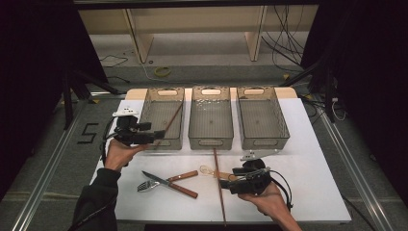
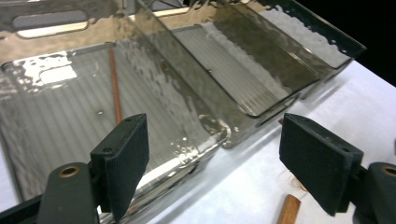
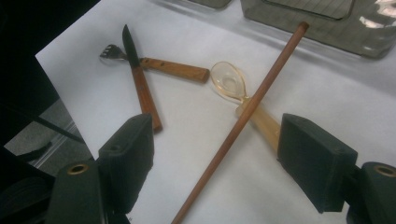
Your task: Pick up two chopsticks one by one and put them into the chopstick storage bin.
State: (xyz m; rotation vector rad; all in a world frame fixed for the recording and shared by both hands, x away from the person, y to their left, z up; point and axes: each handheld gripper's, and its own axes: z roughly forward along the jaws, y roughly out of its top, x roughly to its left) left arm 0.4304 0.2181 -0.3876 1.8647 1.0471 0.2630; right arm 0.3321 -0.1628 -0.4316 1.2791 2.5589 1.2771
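A translucent bin [image 1: 162, 118] at the back left holds one brown chopstick [image 1: 171, 120] leaning in it, also seen as chopstick [image 2: 114, 88]. My left gripper [image 1: 153, 135] is open at that bin's front edge, jaws wide over its corner [image 2: 215, 140]. A second chopstick [image 1: 219, 185] lies on the white table across a clear amber spoon [image 1: 208, 170]. My right gripper [image 1: 227, 182] is open just right of them; its jaws [image 3: 217, 140] straddle the chopstick [image 3: 247, 112] and the handle of the spoon [image 3: 229, 81]. A knife [image 3: 140, 79] and fork [image 3: 173, 69] lie crossed.
Two more translucent bins, the middle bin [image 1: 210, 118] and the right bin [image 1: 262, 118], stand beside the first. The knife [image 1: 175, 185] and fork [image 1: 166, 182] lie at front left of the white table [image 1: 312, 183]. A wooden end [image 2: 289, 210] shows below the left gripper.
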